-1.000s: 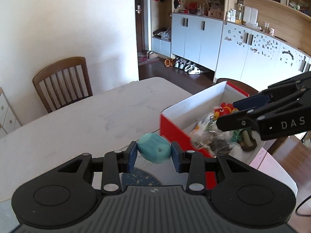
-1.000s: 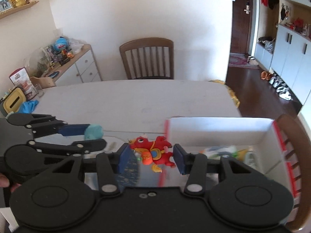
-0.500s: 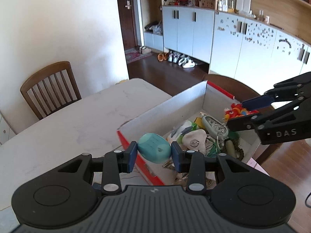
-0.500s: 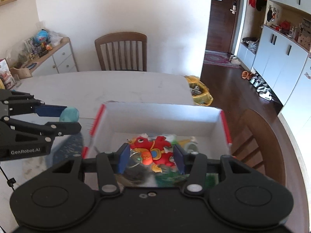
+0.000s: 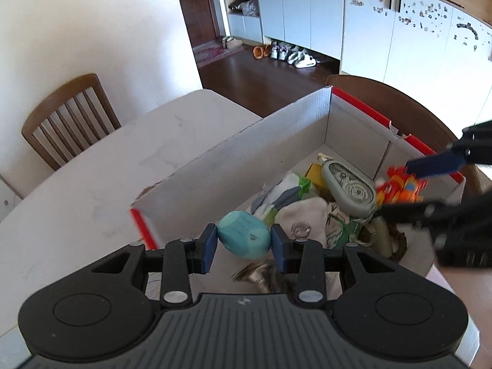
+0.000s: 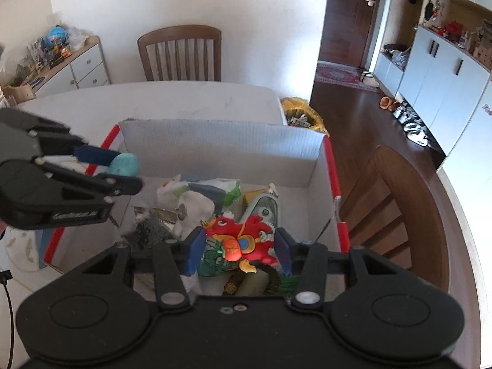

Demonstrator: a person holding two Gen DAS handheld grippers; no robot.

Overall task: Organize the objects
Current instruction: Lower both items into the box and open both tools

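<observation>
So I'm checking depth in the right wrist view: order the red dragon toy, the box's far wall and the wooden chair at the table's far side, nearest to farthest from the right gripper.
1. Red dragon toy, held in the right gripper.
2. Box's far wall, straight ahead.
3. Wooden chair, beyond the table, against the wall.

A wooden slat-backed chair [image 6: 180, 52] stood at the far side of the white desk [image 6: 172, 100], against a plain white wall. To its left a low white drawer unit [image 6: 77, 67] carried a small globe [image 6: 56, 34] among clutter, and a yellow bag [image 6: 303, 117] lay on the dark wood floor [image 5: 270, 73] past the desk's corner. Shoes [image 5: 290, 57] were lined up below pale blue cabinets [image 5: 304, 9], near a dark door [image 6: 350, 15] with a patterned rug [image 6: 344, 75] before it.
</observation>
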